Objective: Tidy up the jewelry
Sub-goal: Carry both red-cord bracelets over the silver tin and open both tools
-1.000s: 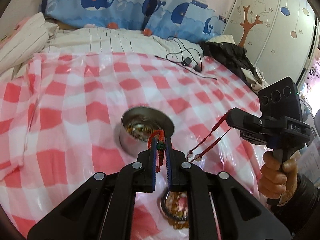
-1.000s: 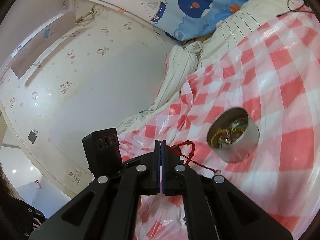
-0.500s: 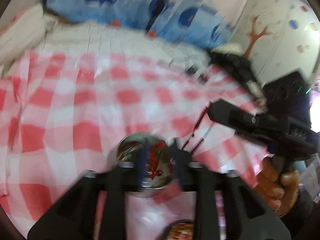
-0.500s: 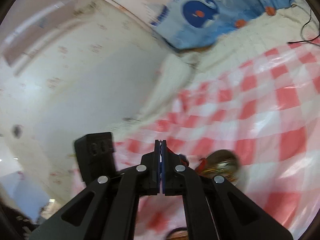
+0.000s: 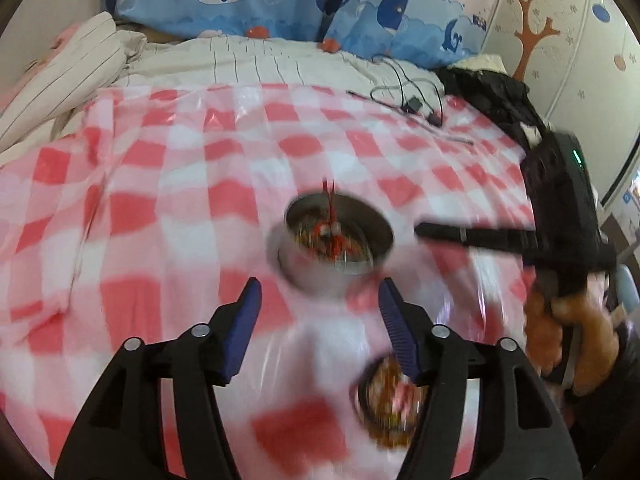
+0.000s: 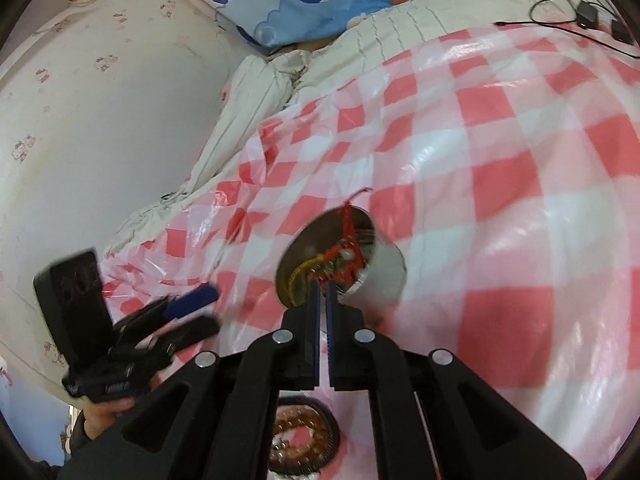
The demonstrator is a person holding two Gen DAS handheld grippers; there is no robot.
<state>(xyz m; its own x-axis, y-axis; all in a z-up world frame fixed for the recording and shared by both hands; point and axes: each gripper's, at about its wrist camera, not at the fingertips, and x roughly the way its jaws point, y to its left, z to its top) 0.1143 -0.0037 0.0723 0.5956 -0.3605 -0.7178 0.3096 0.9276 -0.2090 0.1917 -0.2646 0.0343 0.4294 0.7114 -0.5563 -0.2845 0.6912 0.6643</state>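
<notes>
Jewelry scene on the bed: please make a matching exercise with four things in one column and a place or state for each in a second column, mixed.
1. red beaded string
2. brown bead bracelet
3. left gripper
4. metal tin

a. open, empty
b. inside the tin
c. on the checkered cloth, holding jewelry
d. on the cloth, near the camera

Pairs: 1-b, 2-d, 3-a, 4-c
</notes>
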